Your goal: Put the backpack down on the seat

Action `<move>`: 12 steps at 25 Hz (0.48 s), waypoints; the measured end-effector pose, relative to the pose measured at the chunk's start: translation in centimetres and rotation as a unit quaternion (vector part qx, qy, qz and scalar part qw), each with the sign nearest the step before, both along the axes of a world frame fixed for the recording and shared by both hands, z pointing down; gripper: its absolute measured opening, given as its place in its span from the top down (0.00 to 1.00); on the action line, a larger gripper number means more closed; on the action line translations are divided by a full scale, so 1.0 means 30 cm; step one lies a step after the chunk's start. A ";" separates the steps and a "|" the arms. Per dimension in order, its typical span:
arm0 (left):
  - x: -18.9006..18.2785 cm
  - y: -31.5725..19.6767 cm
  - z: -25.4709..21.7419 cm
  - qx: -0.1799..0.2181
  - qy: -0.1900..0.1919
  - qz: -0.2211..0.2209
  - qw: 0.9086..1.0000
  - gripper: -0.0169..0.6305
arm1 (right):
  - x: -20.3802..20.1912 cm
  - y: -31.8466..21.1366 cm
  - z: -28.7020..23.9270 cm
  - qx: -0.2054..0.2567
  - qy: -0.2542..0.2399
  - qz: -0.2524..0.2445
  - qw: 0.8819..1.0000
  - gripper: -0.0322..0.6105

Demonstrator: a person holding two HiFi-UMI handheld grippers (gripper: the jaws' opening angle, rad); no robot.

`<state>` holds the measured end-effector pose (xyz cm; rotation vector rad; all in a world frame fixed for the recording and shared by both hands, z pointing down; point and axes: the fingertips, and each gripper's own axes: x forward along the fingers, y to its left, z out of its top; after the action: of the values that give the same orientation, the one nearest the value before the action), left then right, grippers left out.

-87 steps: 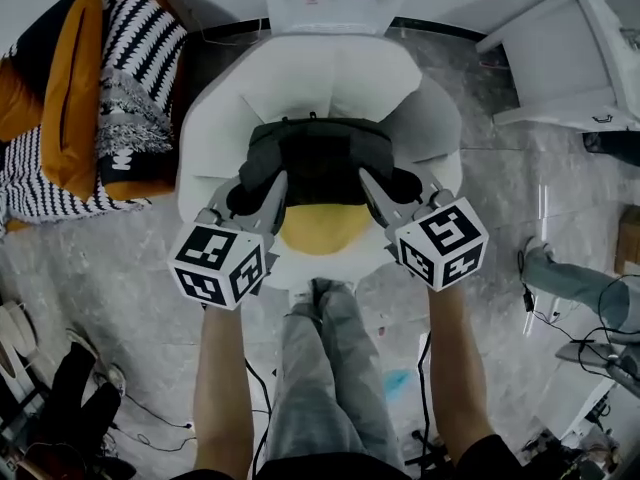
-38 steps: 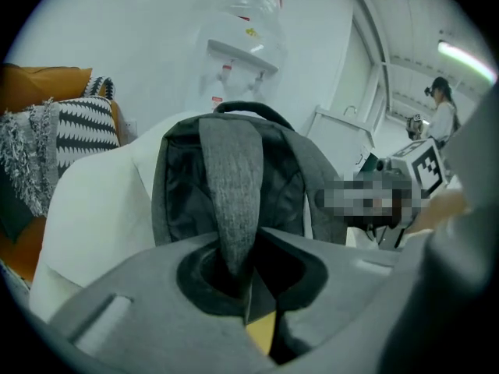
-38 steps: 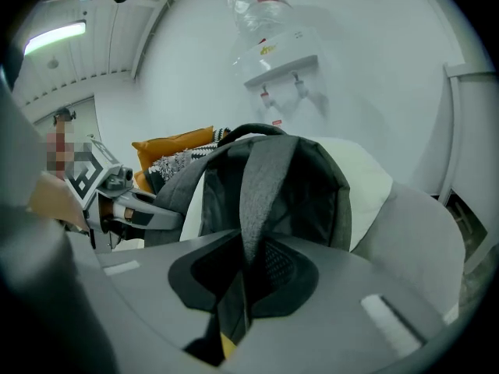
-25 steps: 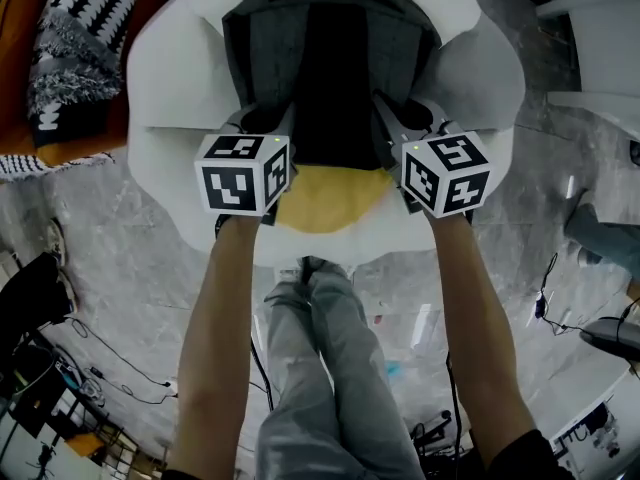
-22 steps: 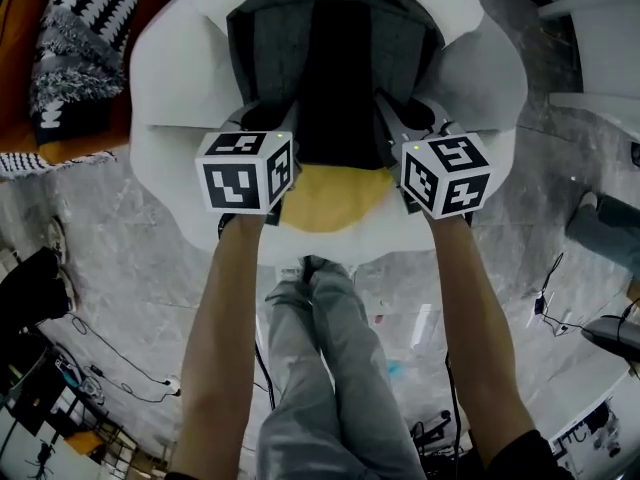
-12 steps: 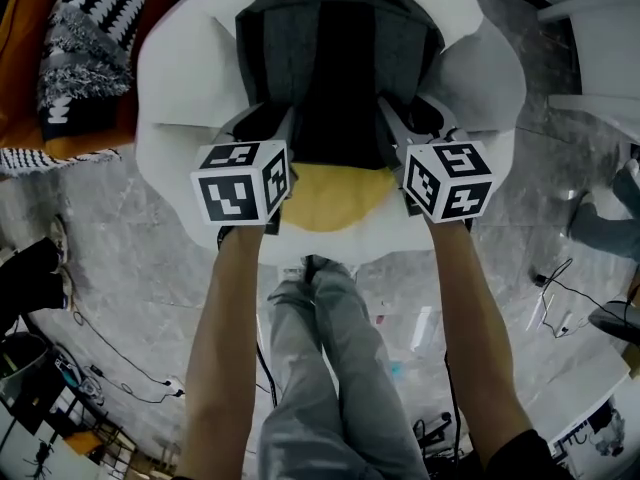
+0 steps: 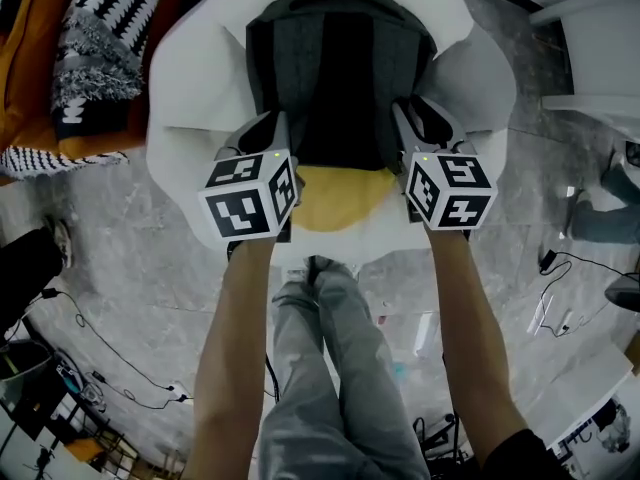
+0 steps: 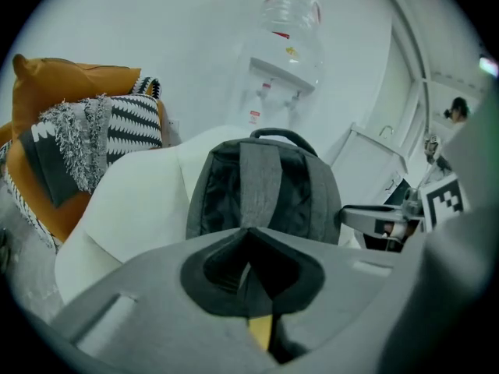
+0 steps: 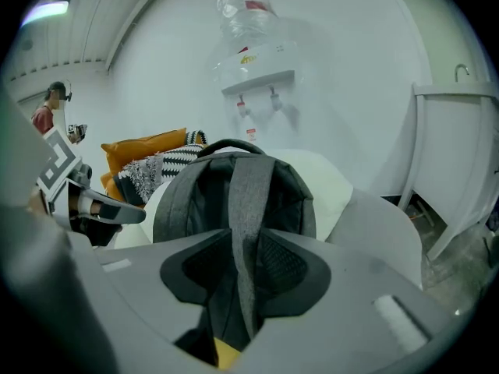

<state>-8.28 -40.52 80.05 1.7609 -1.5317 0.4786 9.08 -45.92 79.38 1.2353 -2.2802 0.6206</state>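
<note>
A white armchair [image 7: 195, 78] fills the head view. A pile of orange and black-and-white cushions [image 7: 70, 58] lies at 10 o'clock, white furniture [image 7: 600, 53] at 2 o'clock, and cables [image 7: 95, 353] trail on the floor at 7 o'clock. A water dispenser [image 8: 284, 57] stands behind the chair. The backpack [image 7: 340, 73] stands on the seat against the backrest. Its long axis runs 12 to 6, with the carry handle toward 12 and its base at the yellow seat cushion [image 7: 340, 196]. The left gripper [image 7: 265, 133] is pinched closed on a dark strap [image 8: 256, 269], and the right gripper [image 7: 418, 123] is clamped on a grey strap [image 9: 245, 209]. Nothing lies between the chair and the grippers.
</note>
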 end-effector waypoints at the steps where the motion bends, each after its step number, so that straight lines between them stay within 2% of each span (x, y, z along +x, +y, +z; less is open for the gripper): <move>1: 0.002 0.003 -0.015 0.002 0.002 0.003 1.000 0.97 | 0.006 0.006 -0.011 0.001 0.002 0.005 1.000 0.76; 8: 0.030 0.008 -0.148 0.028 0.023 0.028 0.999 0.97 | -0.022 0.045 -0.108 0.012 0.007 0.011 1.000 0.93; 12: 0.033 0.018 -0.238 0.042 0.036 0.041 0.998 0.97 | -0.036 0.085 -0.180 0.008 0.002 0.017 1.000 0.94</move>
<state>-7.29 -39.97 72.90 1.8905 -1.4528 0.3916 7.99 -43.38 73.99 1.2856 -2.2687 0.6118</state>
